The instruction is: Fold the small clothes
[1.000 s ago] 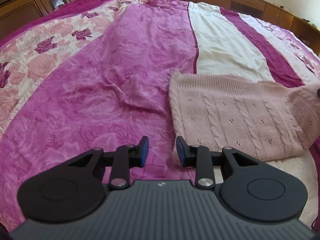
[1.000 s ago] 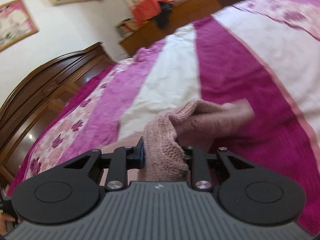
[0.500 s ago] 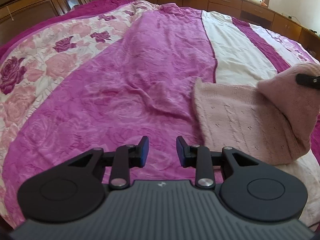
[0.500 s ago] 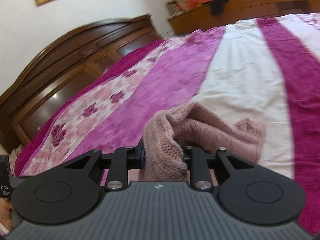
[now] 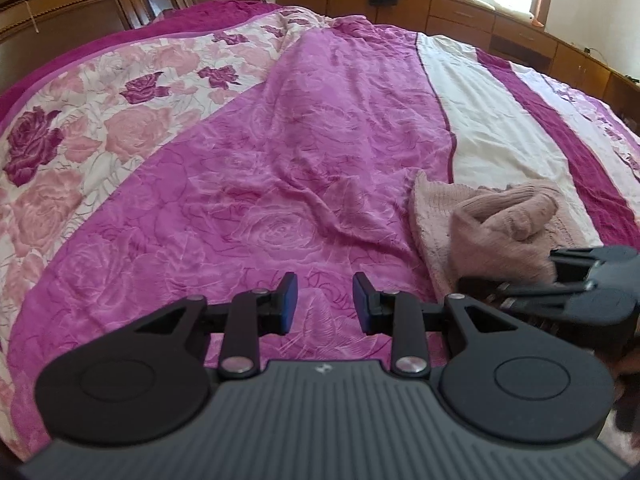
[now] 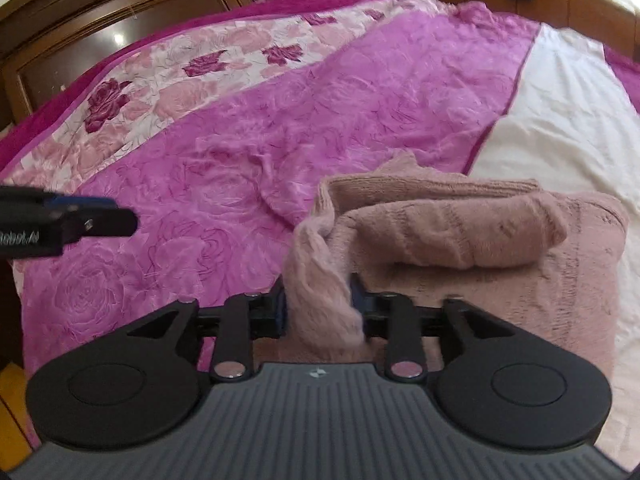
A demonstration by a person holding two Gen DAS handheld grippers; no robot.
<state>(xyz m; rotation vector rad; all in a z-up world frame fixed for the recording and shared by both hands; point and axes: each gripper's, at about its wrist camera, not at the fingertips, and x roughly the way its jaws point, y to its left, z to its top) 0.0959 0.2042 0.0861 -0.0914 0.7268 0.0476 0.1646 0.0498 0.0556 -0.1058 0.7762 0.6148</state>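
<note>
A magenta rose-patterned blanket (image 5: 248,184) covers the bed, with a cream and purple striped spread (image 5: 500,120) toward its right side. A dark wooden headboard (image 5: 80,8) and low wooden cabinets (image 5: 460,16) stand past the far edge. The pink knitted sweater (image 6: 472,240) lies near the bed's near edge, on the seam between blanket and spread, one part rolled over itself. The right hand-held gripper (image 6: 320,310) pinches a fold of that knit. The left hand-held gripper (image 5: 325,302) hovers level over the blanket, just left of the sweater, fingers spread and holding nothing.
</note>
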